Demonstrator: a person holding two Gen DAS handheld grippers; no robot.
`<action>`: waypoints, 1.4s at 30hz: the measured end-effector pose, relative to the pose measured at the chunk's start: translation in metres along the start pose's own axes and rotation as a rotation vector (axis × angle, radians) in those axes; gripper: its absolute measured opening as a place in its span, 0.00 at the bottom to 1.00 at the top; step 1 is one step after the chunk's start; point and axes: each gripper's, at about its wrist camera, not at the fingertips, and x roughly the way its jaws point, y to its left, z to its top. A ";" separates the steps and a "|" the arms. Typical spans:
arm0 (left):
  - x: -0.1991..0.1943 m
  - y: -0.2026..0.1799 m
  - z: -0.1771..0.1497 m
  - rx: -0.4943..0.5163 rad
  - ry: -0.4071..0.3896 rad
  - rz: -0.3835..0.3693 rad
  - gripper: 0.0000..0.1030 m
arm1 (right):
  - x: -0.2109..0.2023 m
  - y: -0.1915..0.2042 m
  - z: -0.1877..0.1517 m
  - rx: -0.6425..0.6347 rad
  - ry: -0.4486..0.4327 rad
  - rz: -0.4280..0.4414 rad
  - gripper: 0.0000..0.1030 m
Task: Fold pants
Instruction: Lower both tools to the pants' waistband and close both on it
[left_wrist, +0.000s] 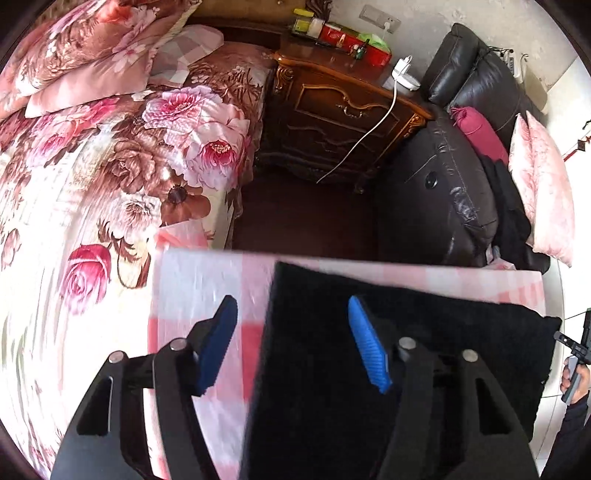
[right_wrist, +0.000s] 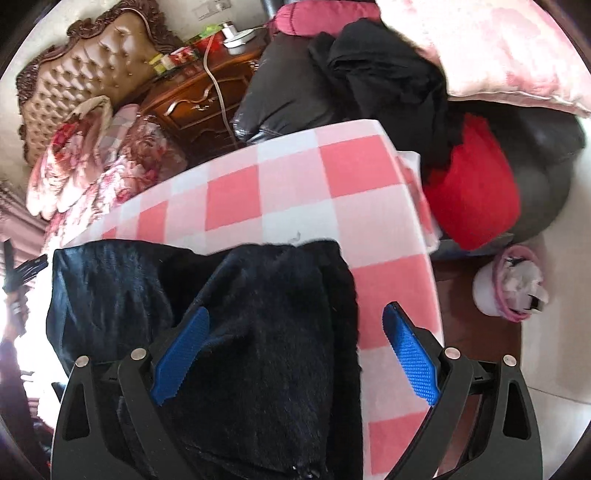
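Black fuzzy pants (left_wrist: 388, 332) lie on a table with a pink and white checked cloth (left_wrist: 207, 280). My left gripper (left_wrist: 291, 339) is open above the pants' left edge, with one blue finger over the cloth and one over the pants. In the right wrist view the pants (right_wrist: 258, 314) lie bunched on the checked cloth (right_wrist: 295, 177). My right gripper (right_wrist: 295, 354) is open, straddling the pants' right edge, with its jaws wide apart and nothing clamped.
A floral bed (left_wrist: 92, 166) is on the left. A carved wooden nightstand (left_wrist: 332, 110) and a black leather sofa (left_wrist: 443, 184) with pillows and dark clothes stand behind the table. A red cushion (right_wrist: 476, 188) and a white bin (right_wrist: 509, 288) are at the table's right.
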 end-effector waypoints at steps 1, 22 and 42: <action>0.007 0.002 0.002 0.002 0.017 0.006 0.57 | 0.001 0.000 0.001 0.006 0.002 0.003 0.86; -0.141 -0.017 -0.081 0.138 -0.233 -0.152 0.11 | -0.086 0.019 -0.052 -0.035 -0.296 0.102 0.31; -0.212 0.043 -0.592 -0.074 -0.398 -0.223 0.47 | -0.140 -0.063 -0.362 0.215 -0.347 0.220 0.60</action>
